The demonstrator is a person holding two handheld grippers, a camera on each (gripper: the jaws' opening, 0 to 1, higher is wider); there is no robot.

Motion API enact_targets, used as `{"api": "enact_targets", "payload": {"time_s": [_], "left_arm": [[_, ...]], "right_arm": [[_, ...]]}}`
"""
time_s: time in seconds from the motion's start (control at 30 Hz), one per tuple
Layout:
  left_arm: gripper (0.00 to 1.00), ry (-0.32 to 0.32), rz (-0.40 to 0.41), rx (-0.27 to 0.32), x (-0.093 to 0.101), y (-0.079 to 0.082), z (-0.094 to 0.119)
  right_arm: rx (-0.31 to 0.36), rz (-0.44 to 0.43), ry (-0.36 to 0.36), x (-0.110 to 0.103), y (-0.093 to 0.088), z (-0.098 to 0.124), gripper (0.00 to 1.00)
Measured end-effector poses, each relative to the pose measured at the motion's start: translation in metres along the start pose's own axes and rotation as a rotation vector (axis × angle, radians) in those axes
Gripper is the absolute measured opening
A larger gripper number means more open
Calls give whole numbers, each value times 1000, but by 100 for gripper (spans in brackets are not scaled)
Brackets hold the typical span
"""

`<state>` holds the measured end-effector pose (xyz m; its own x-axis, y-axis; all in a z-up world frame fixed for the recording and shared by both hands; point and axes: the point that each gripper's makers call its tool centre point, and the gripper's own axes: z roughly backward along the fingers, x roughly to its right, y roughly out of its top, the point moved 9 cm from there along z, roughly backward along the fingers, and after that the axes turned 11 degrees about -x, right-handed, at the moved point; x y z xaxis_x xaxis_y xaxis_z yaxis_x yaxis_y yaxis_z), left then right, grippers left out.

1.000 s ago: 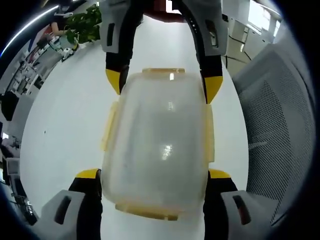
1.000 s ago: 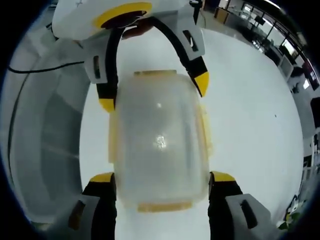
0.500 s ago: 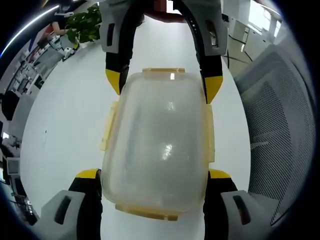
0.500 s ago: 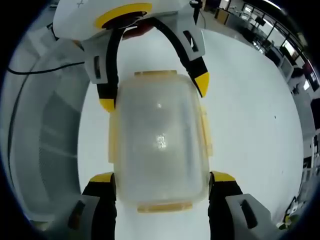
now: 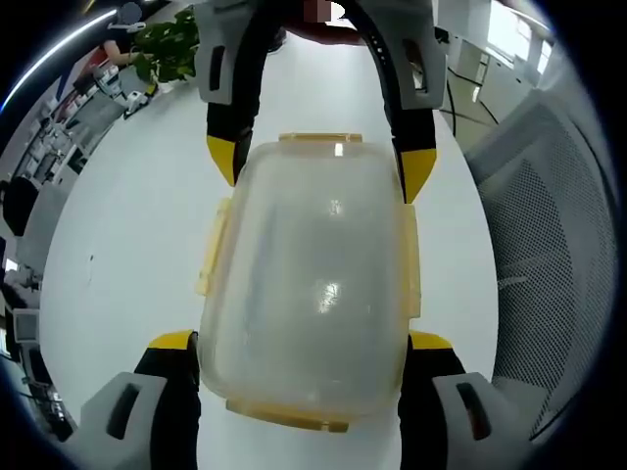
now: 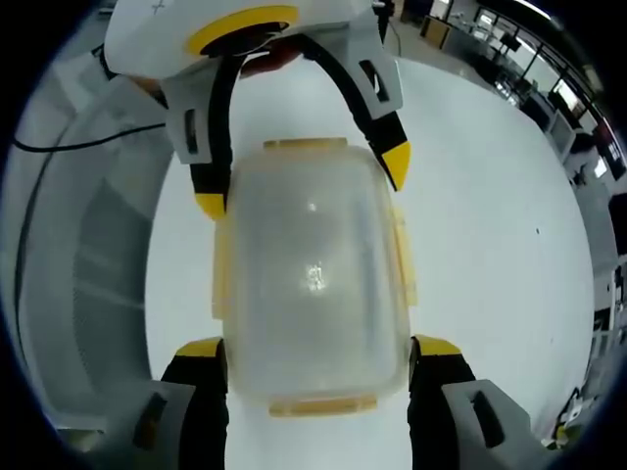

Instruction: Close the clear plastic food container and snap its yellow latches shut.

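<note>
Clear rectangular plastic food container [image 5: 312,284] with yellow latches [image 5: 212,250] sits on white bench [image 5: 127,245], lid on. Left tool [image 5: 302,345] and right tool [image 6: 315,351] both spread apart, straddling opposite container ends, tips beside walls.

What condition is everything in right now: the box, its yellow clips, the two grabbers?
Clear container: lid on, resting on the white table.
Yellow latches: sticking outward along the sides; whether they are snapped is unclear.
Left gripper: jaws either side of one end of the container.
Right gripper: jaws either side of the opposite end.
Mesh chair: standing beside the table.
</note>
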<state>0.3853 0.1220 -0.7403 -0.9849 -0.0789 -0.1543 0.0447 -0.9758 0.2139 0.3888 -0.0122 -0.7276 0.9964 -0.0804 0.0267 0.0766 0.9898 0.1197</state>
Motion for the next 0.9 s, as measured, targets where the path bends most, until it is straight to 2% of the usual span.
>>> {"api": "enact_targets", "payload": {"time_s": [0.9], "left_arm": [[85, 2, 5, -4, -20, 1, -3]], "right_arm": [[18, 7, 2, 21, 1, 0, 75]]}}
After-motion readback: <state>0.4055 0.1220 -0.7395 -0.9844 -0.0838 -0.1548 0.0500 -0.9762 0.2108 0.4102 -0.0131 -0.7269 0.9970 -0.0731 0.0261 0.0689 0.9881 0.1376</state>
